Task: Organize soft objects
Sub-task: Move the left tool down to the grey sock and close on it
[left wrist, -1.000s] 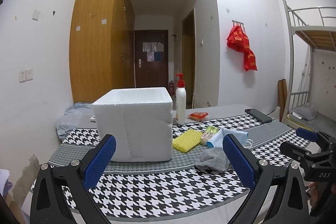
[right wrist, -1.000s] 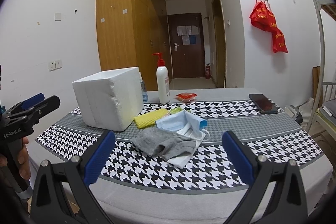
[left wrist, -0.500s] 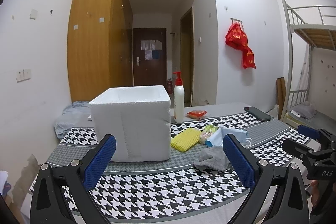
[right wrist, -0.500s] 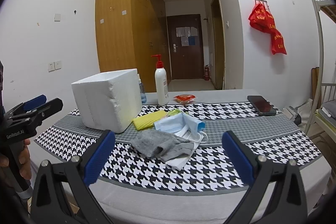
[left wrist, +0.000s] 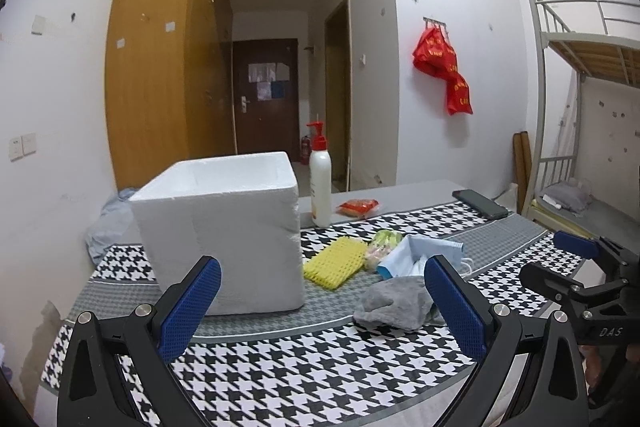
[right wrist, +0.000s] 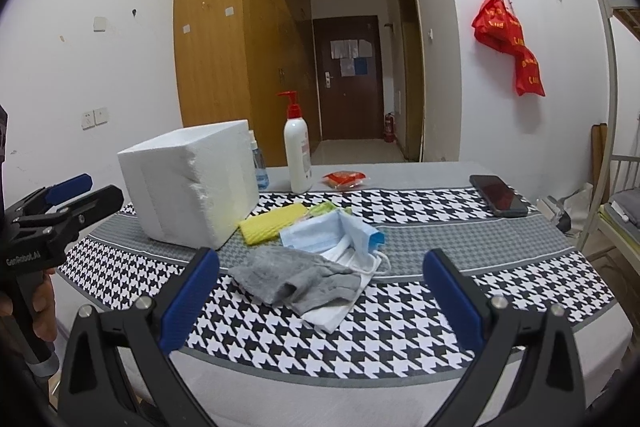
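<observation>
A white foam box [left wrist: 224, 231] [right wrist: 188, 187] stands open-topped on the houndstooth tablecloth. To its right lie a yellow sponge [left wrist: 334, 261] [right wrist: 272, 223], a greenish packet [left wrist: 384, 243], blue face masks [left wrist: 420, 255] [right wrist: 332, 233] and a grey cloth [left wrist: 396, 301] [right wrist: 296, 277]. My left gripper [left wrist: 322, 303] hovers open near the table's front edge, facing the box and the pile. My right gripper [right wrist: 320, 293] is open too, held before the grey cloth, nothing between its fingers. Each gripper shows at the edge of the other's view.
A white pump bottle [left wrist: 320, 183] [right wrist: 298, 157], a small spray bottle [right wrist: 258, 167] and a red packet [left wrist: 358, 207] [right wrist: 344, 179] sit behind the pile. A black phone [left wrist: 480, 203] [right wrist: 498, 195] lies far right. A bunk bed [left wrist: 580, 67] stands right of the table.
Both views have drifted slightly; the box and the pile sit a little nearer and lower in frame. Both grippers stay open and nothing on the table has moved.
</observation>
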{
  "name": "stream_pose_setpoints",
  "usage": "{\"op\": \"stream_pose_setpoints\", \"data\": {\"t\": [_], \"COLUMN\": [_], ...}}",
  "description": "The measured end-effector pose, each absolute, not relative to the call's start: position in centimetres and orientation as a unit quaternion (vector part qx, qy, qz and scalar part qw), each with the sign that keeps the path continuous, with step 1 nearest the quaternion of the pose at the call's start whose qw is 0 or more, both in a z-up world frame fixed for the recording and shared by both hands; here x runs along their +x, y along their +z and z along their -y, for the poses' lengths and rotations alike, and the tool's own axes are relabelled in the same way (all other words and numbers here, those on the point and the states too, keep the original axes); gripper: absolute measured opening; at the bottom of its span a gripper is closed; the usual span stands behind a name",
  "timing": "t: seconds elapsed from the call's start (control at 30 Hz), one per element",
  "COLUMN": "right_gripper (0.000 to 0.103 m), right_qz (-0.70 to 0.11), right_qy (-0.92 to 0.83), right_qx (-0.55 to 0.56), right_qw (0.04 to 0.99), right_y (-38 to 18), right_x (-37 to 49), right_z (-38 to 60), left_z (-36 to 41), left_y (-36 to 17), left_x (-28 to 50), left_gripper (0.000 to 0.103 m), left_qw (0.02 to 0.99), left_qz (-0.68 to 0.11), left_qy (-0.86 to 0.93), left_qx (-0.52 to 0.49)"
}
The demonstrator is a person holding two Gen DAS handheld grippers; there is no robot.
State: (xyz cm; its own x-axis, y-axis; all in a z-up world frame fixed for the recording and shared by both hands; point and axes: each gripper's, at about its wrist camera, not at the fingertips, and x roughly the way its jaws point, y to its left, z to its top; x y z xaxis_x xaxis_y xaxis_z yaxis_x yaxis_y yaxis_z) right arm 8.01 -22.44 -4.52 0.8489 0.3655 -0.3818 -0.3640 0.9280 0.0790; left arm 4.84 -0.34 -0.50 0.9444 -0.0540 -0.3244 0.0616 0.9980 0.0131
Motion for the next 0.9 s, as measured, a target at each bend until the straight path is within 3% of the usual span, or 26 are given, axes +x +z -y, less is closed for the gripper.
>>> {"op": "stream_pose_setpoints", "data": {"t": [0.9], "right_gripper": [0.103], "right_qz": [-0.281], "right_qy": [0.155], "right_qx": [0.004], "right_qw": [0.947], "right_y": [-8.1], "right_x": [13.5], "right_z": [23.7], "left_z": [3.1], "left_y": [-5.4], "left_x": [13.4], "left_gripper": [0.102], "left_qw": [0.946], "left_qz": [-0.308], "left_qy": [-0.094], "left_qx": [0.036]}}
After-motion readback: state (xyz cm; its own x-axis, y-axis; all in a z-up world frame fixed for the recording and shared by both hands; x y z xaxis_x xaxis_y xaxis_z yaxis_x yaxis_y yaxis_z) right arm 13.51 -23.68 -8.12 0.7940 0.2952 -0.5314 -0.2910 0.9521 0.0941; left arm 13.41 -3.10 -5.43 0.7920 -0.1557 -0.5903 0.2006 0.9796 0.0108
